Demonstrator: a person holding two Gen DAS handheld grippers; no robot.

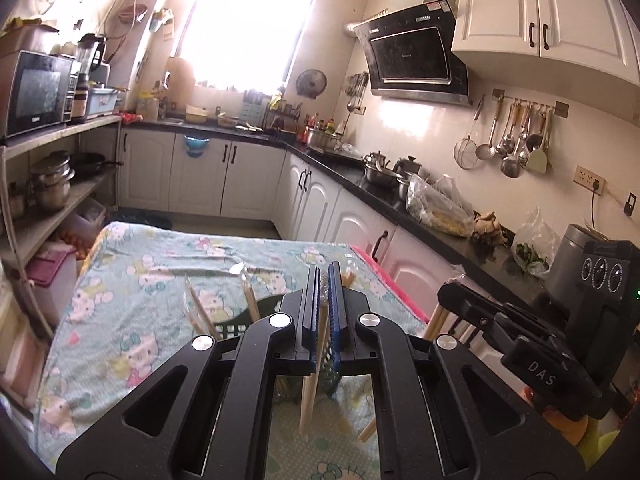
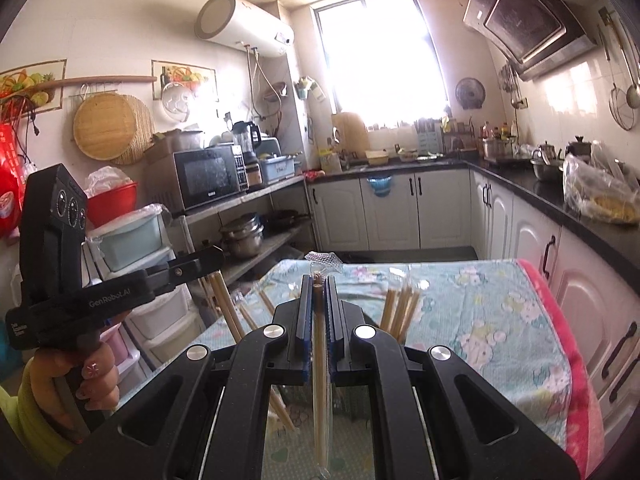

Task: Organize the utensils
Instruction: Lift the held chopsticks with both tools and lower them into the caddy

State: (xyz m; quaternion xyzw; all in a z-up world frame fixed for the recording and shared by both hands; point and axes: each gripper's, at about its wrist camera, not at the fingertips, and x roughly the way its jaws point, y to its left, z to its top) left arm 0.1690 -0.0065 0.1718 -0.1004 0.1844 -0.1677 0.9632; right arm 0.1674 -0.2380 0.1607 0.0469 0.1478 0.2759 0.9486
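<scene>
My left gripper (image 1: pixel 323 280) is shut on a wrapped pair of wooden chopsticks (image 1: pixel 314 372) that hangs down between its blue pads, above a dark green basket (image 1: pixel 236 326). Several more chopsticks (image 1: pixel 250 300) stand up out of the basket. My right gripper (image 2: pixel 319 288) is shut on another pair of chopsticks in a clear wrapper (image 2: pixel 320 384), held upright. More chopsticks (image 2: pixel 400 310) stand just beyond it. Each gripper shows in the other's view: the right one (image 1: pixel 520 344) at the right, the left one (image 2: pixel 120 292) at the left, also holding chopsticks.
A table with a teal cartoon-print cloth (image 1: pixel 132 300) lies under both grippers, with a pink edge (image 2: pixel 560 340) on the right. A spoon (image 1: pixel 236 269) lies on the cloth. White cabinets and a black counter (image 1: pixel 400 200) run along the right; shelves with a microwave (image 1: pixel 36 92) stand left.
</scene>
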